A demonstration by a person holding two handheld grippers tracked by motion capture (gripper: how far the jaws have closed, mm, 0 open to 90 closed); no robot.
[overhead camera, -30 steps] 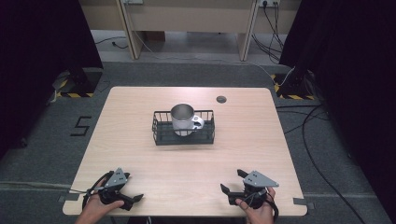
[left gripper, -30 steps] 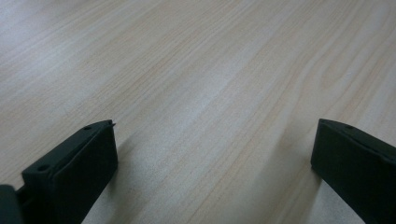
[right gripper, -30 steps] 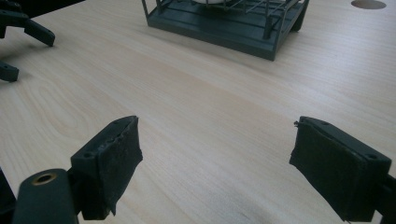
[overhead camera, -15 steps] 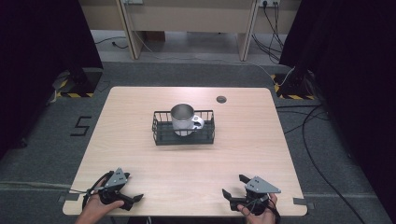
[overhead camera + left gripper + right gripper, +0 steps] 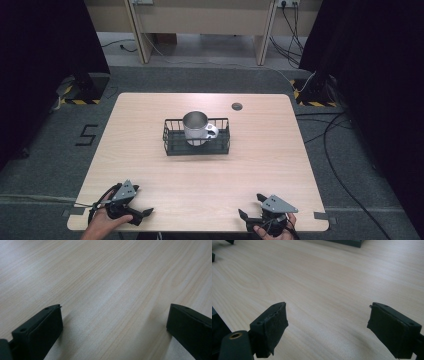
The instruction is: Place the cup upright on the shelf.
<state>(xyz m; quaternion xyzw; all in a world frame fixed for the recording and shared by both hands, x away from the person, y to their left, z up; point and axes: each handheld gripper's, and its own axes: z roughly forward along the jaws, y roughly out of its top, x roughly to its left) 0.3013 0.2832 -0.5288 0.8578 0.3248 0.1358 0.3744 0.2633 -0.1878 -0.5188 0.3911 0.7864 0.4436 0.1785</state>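
- High view showed your left gripper (image 5: 142, 213) near the table's (image 5: 150, 125) near left corner and your right gripper (image 5: 246, 218) near its near right corner, both resting low at the near edge.
- Each gripper's own view showed its jaws spread wide over bare wood, holding nothing.
- Your mug (image 5: 196, 127) stood upright inside the basket (image 5: 170, 142) at the table's middle, a little toward the far edge, handle pointing to the right edge.
- You were well apart from the basket with both grippers, so by my reading the work on the mug had not begun; the reach, the grasp and the lift all remained.
- A small dark round cap (image 5: 237, 106) sat near the far edge, right of centre.
- You could read a "5" (image 5: 87, 135) marked on the floor off the left edge; the mug and basket showed no legible label.
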